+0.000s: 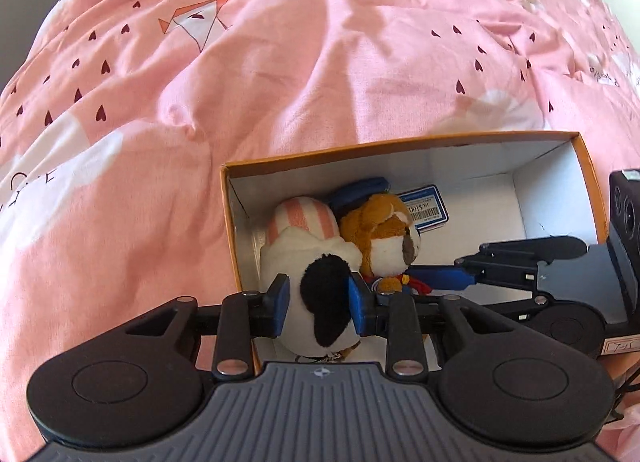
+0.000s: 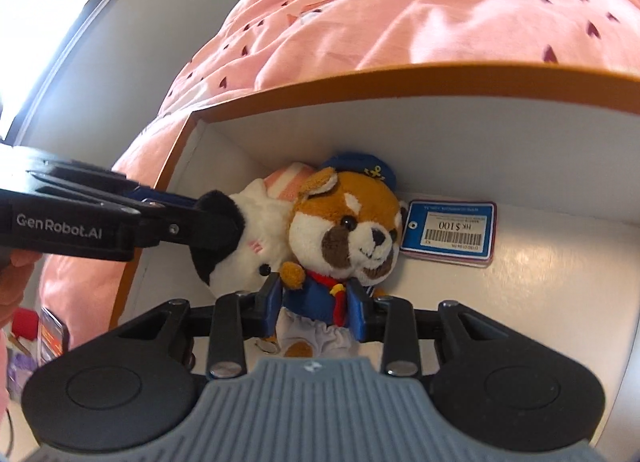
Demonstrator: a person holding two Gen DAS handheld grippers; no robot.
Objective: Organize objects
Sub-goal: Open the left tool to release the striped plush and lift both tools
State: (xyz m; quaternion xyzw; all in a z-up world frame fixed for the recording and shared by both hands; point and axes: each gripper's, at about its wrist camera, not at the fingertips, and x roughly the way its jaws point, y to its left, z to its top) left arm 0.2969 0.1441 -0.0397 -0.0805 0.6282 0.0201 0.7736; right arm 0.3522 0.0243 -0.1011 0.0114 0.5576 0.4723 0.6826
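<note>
Since both toys go into the box (image 1: 404, 143) on the bed (image 1: 280, 61), each gripper holds one: left gripper (image 1: 319, 300) closed on white dog toy (image 1: 316, 262), right gripper (image 2: 315, 296) closed on bear toy (image 2: 344, 221), side by side w/ card (image 2: 448, 232) behind.

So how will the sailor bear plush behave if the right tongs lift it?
The sailor bear plush looks soft, so it probably squashes between the right tongs. Its big head will likely flop forward. It leans against the white plush, which may shift.
</note>
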